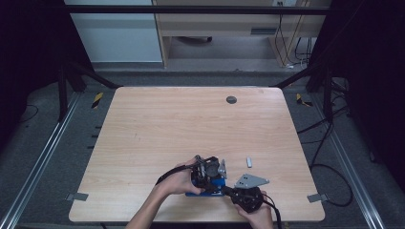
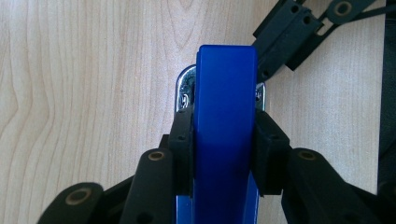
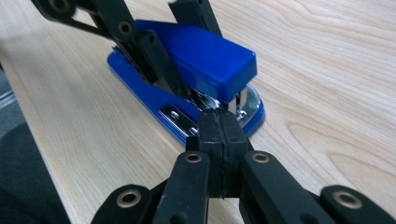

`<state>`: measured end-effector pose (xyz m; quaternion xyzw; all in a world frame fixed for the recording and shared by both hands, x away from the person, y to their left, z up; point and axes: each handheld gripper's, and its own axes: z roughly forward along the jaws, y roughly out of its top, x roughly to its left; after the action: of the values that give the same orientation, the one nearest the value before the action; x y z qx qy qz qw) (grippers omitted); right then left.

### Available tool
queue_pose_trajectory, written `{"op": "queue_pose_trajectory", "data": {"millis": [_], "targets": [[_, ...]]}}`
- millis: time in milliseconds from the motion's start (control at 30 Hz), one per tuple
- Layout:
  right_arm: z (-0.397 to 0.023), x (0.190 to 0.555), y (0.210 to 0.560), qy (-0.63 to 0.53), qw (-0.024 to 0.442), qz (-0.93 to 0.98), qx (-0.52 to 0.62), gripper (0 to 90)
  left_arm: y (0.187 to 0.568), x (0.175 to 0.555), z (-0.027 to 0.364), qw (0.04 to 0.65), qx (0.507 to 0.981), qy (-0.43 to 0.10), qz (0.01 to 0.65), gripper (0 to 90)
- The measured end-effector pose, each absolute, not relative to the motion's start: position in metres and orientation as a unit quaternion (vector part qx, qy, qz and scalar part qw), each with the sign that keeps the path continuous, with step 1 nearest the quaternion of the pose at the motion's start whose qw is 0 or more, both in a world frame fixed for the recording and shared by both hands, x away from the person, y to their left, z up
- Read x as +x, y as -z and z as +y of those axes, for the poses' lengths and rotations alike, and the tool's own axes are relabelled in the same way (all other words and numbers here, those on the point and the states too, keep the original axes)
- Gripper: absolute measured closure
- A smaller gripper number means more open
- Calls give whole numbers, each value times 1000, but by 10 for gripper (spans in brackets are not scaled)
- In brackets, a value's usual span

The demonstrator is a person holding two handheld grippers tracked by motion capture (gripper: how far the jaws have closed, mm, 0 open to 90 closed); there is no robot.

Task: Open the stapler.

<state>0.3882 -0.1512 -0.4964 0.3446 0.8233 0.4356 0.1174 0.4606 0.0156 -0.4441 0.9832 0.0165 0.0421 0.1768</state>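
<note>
A blue stapler lies on the wooden table near its front edge. My left gripper is shut on the stapler's blue top arm, one pad pressed on each side. Its chrome front plate peeks out below. My right gripper is shut, pads pressed flat together with nothing visible between them. Its tips sit right at the stapler's mouth, against the metal magazine. In the high view the right gripper comes in from the stapler's right side, while the left gripper is over it.
A small light grey piece lies on the table just beyond the right gripper. A round dark grommet sits at the far middle. Both hands work close to the front edge. Cables lie on the floor at the right.
</note>
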Motion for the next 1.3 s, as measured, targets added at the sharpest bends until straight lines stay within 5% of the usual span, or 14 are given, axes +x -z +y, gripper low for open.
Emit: {"op": "queue_pose_trajectory", "data": {"millis": [833, 1300], "targets": [[-144, 391, 500, -446, 97, 819, 348, 900, 443, 460, 16, 179, 983, -37, 13, 656], [-141, 387, 498, -430, 133, 829, 331, 900, 443, 463, 16, 173, 984, -34, 2, 656]]}}
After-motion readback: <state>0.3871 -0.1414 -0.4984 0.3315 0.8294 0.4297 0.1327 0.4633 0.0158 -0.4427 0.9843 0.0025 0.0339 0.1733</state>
